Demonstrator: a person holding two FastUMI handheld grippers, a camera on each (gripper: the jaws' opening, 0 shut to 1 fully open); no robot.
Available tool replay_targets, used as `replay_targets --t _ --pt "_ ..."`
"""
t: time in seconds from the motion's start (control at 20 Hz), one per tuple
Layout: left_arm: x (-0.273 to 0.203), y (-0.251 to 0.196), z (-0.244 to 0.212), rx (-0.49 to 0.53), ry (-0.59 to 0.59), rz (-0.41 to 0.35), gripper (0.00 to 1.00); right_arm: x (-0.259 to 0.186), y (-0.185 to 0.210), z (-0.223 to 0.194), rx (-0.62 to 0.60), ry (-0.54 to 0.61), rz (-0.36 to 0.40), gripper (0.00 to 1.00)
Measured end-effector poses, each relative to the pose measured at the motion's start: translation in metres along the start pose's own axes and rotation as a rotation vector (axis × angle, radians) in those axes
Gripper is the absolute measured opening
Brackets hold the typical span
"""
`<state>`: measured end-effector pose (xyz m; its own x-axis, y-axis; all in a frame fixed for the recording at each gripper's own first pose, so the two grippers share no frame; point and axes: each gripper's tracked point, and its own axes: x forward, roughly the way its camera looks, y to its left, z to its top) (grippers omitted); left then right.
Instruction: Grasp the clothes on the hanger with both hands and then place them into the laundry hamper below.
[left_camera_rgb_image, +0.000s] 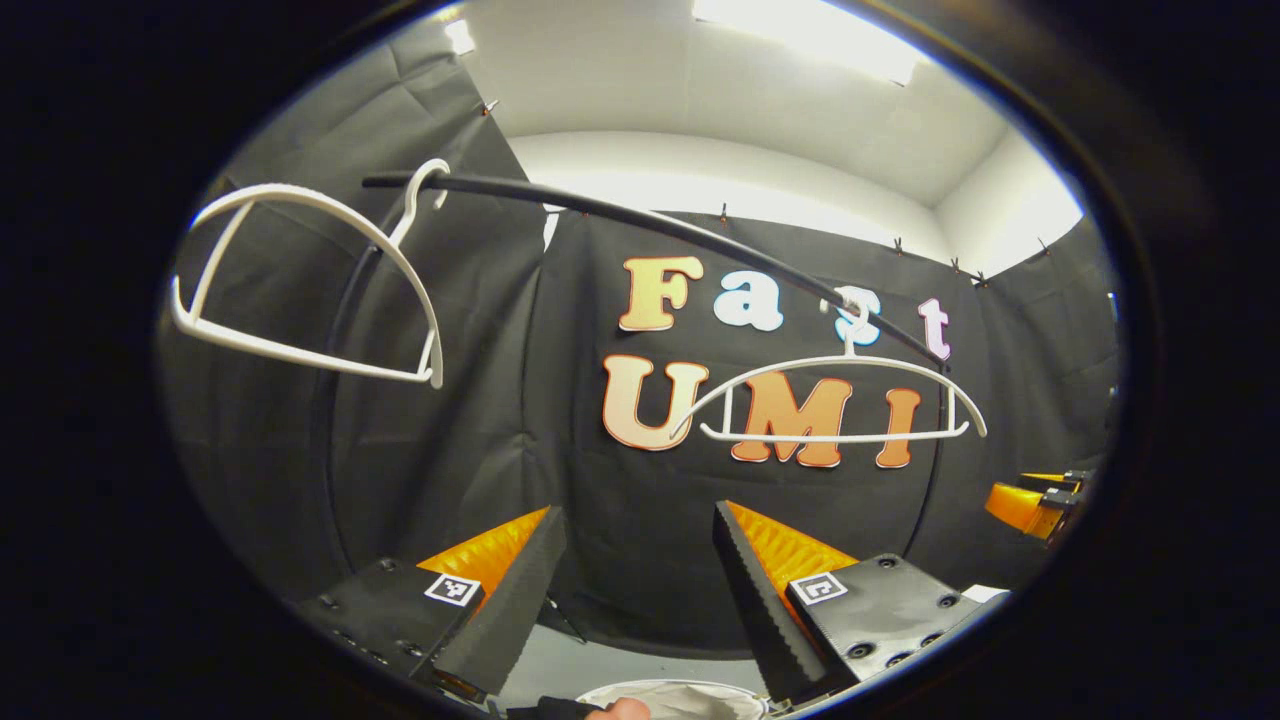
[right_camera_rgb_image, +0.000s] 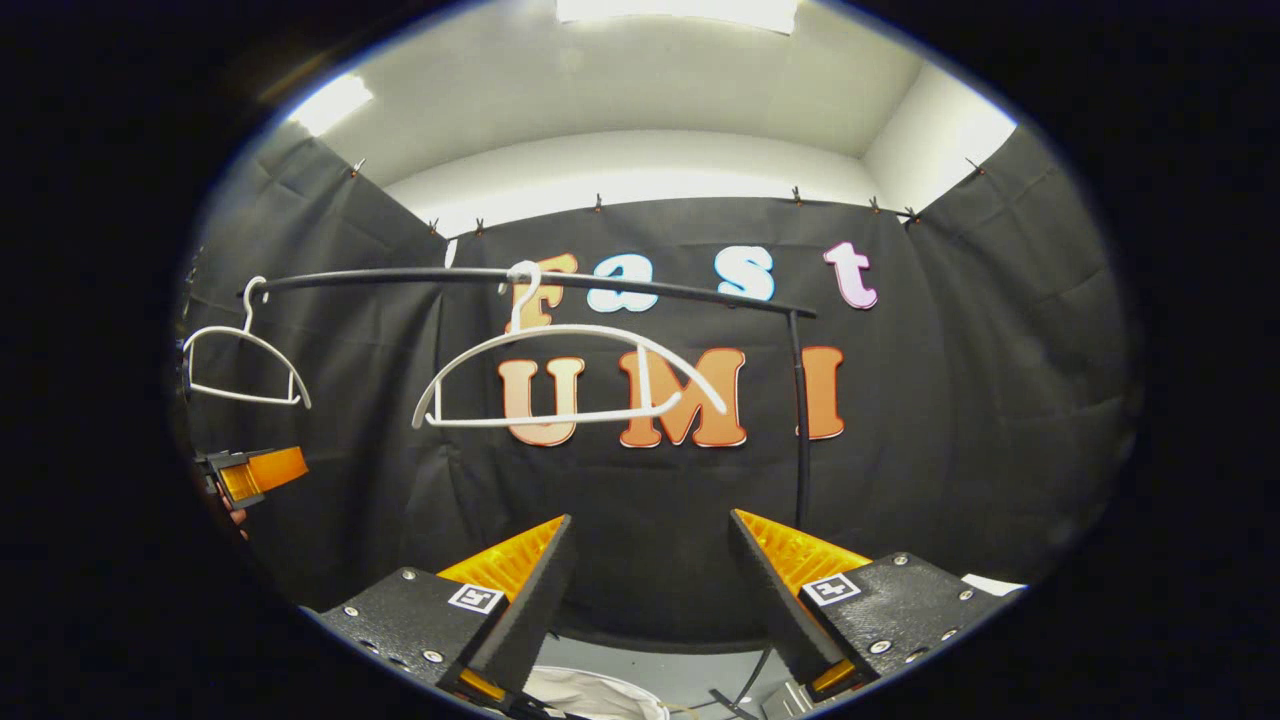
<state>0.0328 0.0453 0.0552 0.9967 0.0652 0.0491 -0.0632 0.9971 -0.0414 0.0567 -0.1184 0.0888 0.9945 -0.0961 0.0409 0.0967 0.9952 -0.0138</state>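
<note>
Both sets of fingers spread wide, gripping nothing: left gripper (left_camera_rgb_image: 640, 590), right gripper (right_camera_rgb_image: 650, 590).

Pale fabric bundle (left_camera_rgb_image: 690, 702) at the bottom edge between the left fingers, seen again low in the right gripper view (right_camera_rgb_image: 590, 693). Probably the clothes already down in the hamper; hamper rim too cropped to confirm.

Farther up, thin black clothes rail (right_camera_rgb_image: 530, 279) running left-right. Two bare white plastic hangers on it: near hanger (left_camera_rgb_image: 310, 285), far hanger (left_camera_rgb_image: 840, 400). Long axes roughly along the rail, near one twisted off-line and tilted. Hooks up, shoulders sloping down. No garment on either.

Judgement: drop looks done. Best now: hold fingers apart, back straight up, avoid snagging fabric or knocking hangers. Other gripper (right_camera_rgb_image: 255, 472) well off to the side.
</note>
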Motion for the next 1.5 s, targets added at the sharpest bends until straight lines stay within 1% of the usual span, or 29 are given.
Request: replay_targets --t 0.05,0.1,0.15,0.2,0.25,0.3,0.35,0.4,0.5,0.6,0.65,0.7,0.8,1.0,1.05,1.1,1.5 --pt "-0.002 0.003 0.003 0.011 -0.009 0.003 0.93 -0.004 -0.003 0.007 -0.003 -0.018 -0.008 1.0" --pt "-0.004 0.006 0.008 0.024 -0.018 0.011 0.93 -0.005 -0.007 0.011 -0.008 -0.029 -0.016 1.0" --pt "-0.008 0.01 0.012 0.035 -0.029 0.021 0.97 -0.009 -0.013 0.014 -0.019 -0.04 -0.038 1.0" --pt "-0.01 0.012 0.016 0.04 -0.039 0.025 0.96 -0.01 -0.022 0.017 -0.03 -0.048 -0.067 1.0" --pt "-0.011 0.012 0.018 0.042 -0.046 0.03 0.96 -0.012 -0.026 0.019 -0.035 -0.054 -0.076 1.0" --pt "-0.012 0.013 0.02 0.04 -0.049 0.033 0.96 -0.014 -0.03 0.021 -0.034 -0.056 -0.086 0.93" --pt "-0.013 0.012 0.02 0.036 -0.05 0.03 1.0 -0.016 -0.033 0.02 -0.031 -0.052 -0.092 0.93" --pt "-0.012 0.011 0.021 0.032 -0.053 0.026 0.93 -0.017 -0.034 0.023 -0.027 -0.056 -0.096 0.93" --pt "-0.009 0.007 0.021 0.023 -0.057 0.013 0.93 -0.019 -0.038 0.023 -0.028 -0.067 -0.109 0.93" --pt "-0.007 0.006 0.021 0.025 -0.059 0.015 0.93 -0.021 -0.042 0.018 -0.033 -0.059 -0.12 0.93" --pt "-0.007 0.004 0.022 0.026 -0.062 0.012 0.96 -0.022 -0.044 0.016 -0.036 -0.054 -0.123 0.93" --pt "-0.006 0.003 0.023 0.026 -0.064 0.008 0.93 -0.023 -0.046 0.015 -0.036 -0.052 -0.127 0.93" --pt "-0.003 0.0 0.022 0.027 -0.065 0.004 1.0 -0.025 -0.048 0.013 -0.03 -0.045 -0.129 0.93" --pt "-0.003 0.001 0.019 0.012 -0.058 0.001 1.0 -0.025 -0.049 0.013 -0.028 -0.049 -0.134 0.93" --pt "-0.002 0.002 0.018 0.009 -0.054 0.003 0.96 -0.026 -0.048 0.014 -0.03 -0.051 -0.134 0.93" --pt "-0.003 0.003 0.017 0.01 -0.052 0.006 1.0 -0.026 -0.048 0.014 -0.03 -0.049 -0.134 0.93" --pt "0.0 0.005 0.014 0.021 -0.046 0.017 1.0 -0.021 -0.041 0.001 -0.033 -0.025 -0.122 0.93"
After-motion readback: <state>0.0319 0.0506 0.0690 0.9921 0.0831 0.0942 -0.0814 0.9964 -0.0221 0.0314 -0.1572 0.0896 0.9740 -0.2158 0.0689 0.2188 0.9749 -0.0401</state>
